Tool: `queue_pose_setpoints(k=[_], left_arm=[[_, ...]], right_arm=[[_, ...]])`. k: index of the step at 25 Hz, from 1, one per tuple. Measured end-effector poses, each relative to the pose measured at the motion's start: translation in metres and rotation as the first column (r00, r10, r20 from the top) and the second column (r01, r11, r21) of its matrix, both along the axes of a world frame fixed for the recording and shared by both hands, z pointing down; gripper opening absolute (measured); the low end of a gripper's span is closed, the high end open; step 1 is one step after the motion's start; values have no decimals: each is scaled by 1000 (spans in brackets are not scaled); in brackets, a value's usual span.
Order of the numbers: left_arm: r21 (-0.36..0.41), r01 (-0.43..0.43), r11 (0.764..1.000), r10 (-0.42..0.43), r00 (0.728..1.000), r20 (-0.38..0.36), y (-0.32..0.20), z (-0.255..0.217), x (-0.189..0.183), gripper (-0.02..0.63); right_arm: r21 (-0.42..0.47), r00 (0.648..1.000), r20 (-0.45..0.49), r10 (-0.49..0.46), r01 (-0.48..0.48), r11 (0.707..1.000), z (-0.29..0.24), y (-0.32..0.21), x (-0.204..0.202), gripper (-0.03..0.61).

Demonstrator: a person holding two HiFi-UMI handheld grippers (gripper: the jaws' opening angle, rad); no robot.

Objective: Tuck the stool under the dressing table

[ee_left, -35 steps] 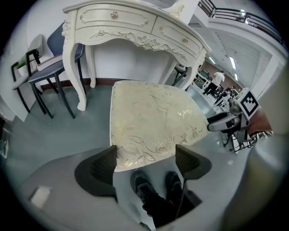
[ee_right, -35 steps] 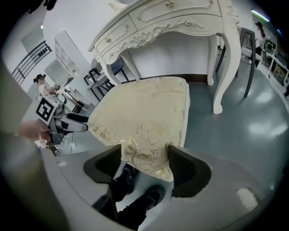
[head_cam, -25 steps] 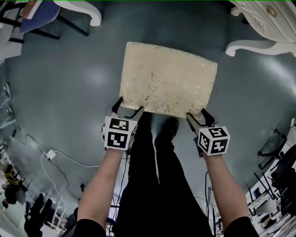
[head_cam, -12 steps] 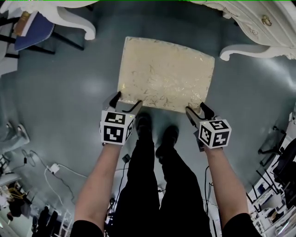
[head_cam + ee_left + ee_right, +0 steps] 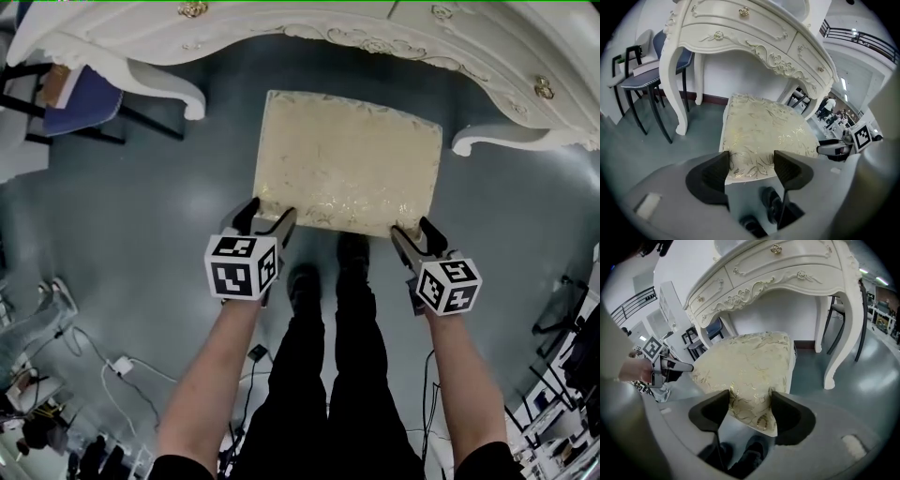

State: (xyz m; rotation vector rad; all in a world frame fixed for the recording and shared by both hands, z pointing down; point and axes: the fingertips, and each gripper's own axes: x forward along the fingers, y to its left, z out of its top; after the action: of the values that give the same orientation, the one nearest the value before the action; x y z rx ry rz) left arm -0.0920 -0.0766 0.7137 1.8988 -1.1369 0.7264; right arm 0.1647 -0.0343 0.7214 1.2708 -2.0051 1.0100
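Note:
The stool (image 5: 347, 159) has a cream cushion with a gold leaf pattern. It stands on the grey floor between the two front legs of the white carved dressing table (image 5: 281, 28), its far edge close to the table's front. My left gripper (image 5: 265, 214) is at the stool's near left corner. Its jaws are closing with that corner (image 5: 750, 159) between the pads and touching them. My right gripper (image 5: 417, 232) holds the near right corner (image 5: 750, 399), pads against the cushion's sides. The drawers of the dressing table (image 5: 740, 33) rise above the stool (image 5: 745, 362).
The table's curved legs (image 5: 178, 89) (image 5: 487, 141) flank the stool. A dark chair with a blue seat (image 5: 84, 98) stands left of the table. The person's legs and shoes (image 5: 319, 281) are just behind the stool. Cables (image 5: 122, 366) lie on the floor at lower left.
The stool and both grippers have moved forward toward the dressing table, whose front has come into view. The person has stepped forward behind it.

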Motion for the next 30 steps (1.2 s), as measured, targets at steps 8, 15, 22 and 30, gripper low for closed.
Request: queue_pose_setpoints(k=[8,15,22,30], left_arm=[[68,-13,998,12,1000,18,-54,-2,9,318],[110,-17,994,13,999,44,-89,-4,13,318],[118,-9,993,2,998,58,-113,-4,20,318],[142,1,990,-9,998,54,-154,-6,30,319]], right_arm=[[47,999,19,-29,28,999,-4,-69,10,290],[56,999,16,-45,44,997,-6,-110,14,290],[68,997,11,-74,74,995,-7,-140,20,290],[125,997,15,-79,77,989,-10,-188,30,290]])
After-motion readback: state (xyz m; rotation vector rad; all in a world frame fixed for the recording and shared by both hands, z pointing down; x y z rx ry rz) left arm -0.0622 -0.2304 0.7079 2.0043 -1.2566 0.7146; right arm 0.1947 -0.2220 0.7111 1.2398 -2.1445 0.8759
